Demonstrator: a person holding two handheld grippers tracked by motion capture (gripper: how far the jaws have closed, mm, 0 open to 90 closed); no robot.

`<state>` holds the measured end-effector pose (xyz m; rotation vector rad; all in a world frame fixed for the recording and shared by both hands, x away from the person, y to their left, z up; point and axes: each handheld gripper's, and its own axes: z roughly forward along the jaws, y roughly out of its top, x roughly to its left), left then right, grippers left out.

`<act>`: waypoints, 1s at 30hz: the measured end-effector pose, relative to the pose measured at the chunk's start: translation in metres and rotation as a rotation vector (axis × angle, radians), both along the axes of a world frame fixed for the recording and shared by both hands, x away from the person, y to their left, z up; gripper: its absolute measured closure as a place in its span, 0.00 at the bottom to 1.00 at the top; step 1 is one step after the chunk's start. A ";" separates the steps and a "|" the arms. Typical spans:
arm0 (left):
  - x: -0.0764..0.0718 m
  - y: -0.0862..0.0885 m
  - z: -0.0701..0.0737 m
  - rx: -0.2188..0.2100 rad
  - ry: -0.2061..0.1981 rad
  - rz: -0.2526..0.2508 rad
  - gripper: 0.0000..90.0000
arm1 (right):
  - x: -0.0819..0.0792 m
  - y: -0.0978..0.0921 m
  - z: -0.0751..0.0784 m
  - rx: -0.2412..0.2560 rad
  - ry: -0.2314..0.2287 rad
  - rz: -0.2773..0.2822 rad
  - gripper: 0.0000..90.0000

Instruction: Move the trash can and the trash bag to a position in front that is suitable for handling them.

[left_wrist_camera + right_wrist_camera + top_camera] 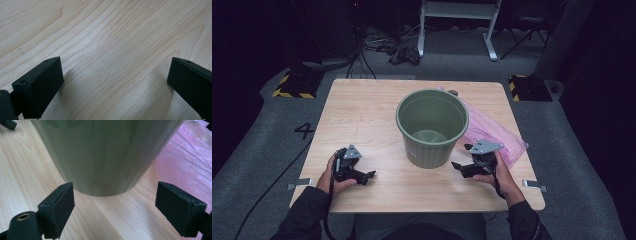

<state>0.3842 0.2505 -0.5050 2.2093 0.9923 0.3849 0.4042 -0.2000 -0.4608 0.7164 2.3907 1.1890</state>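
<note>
A green plastic bucket (432, 127) is seen standing upright at the middle of the light wooden table (362, 110), its mouth open upward and its inside bare. A pink plastic bag (492, 132) is spread flat on the table to the right of the bucket, its near edge reaching behind the bucket's right side.

The left gripper (368, 176) is held low over the table to the left of the bucket's base, clear of the bucket, with its jaws set wide apart; in the left gripper view only bare wood grain is framed between them (115, 82).

The right gripper (457, 166) is held just to the right of the bucket's base, its tips pointed toward the bucket wall. In the right gripper view its jaws are spread wide (115, 205), with the lower wall of the bucket (105, 157) standing just beyond them and the pink bag (185, 162) lying past the right-hand jaw. Nothing is gripped by either gripper.
</note>
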 end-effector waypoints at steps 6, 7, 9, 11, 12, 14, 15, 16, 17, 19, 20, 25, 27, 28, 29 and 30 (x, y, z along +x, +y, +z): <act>0.000 0.000 0.000 0.000 0.000 0.000 0.00 | 0.011 0.008 -0.004 0.002 0.021 0.028 0.18; 0.000 0.000 0.000 0.000 0.000 0.000 0.00 | 0.012 0.009 -0.004 -0.003 0.019 0.032 0.18; 0.000 0.000 0.000 0.000 0.000 0.000 0.00 | 0.014 0.012 -0.004 -0.005 0.016 0.040 0.18; 0.000 0.000 0.000 0.000 0.000 0.000 0.00 | 0.015 0.015 -0.004 -0.007 0.015 0.047 0.18; 0.000 0.000 0.000 0.000 0.000 0.000 0.00 | 0.016 0.017 -0.005 -0.012 0.013 0.053 0.18; 0.000 0.000 0.000 0.000 0.000 -0.001 0.00 | 0.018 0.020 -0.006 -0.013 0.017 0.056 0.16; 0.000 0.000 0.000 0.002 -0.001 -0.003 0.00 | 0.019 0.021 -0.007 -0.016 0.017 0.058 0.16; 0.000 0.000 0.000 0.002 -0.001 -0.003 0.00 | 0.019 0.021 -0.007 -0.016 0.017 0.058 0.16; 0.000 0.000 0.000 0.002 -0.001 -0.004 0.00 | 0.020 0.023 -0.006 -0.018 0.015 0.059 0.16; 0.000 0.000 0.000 0.002 -0.001 -0.003 0.00 | 0.020 0.025 -0.006 -0.015 0.013 0.059 0.16; 0.000 0.000 0.000 0.003 0.000 -0.003 0.00 | 0.021 0.026 -0.006 -0.018 0.010 0.058 0.16; 0.000 0.000 0.000 0.002 -0.002 -0.004 0.00 | 0.023 0.033 -0.007 -0.019 0.004 0.060 0.16; 0.000 0.000 0.000 0.002 -0.001 -0.003 0.00 | 0.024 0.035 -0.007 -0.020 0.002 0.060 0.16; 0.000 0.000 0.000 0.002 -0.001 -0.003 0.00 | 0.024 0.037 -0.007 -0.021 0.002 0.059 0.17; 0.000 0.000 0.000 0.002 -0.001 -0.003 0.00 | 0.025 0.038 -0.007 -0.024 -0.001 0.060 0.17; 0.000 0.000 0.000 0.002 -0.001 -0.003 0.00 | 0.025 0.038 -0.007 -0.024 -0.001 0.060 0.17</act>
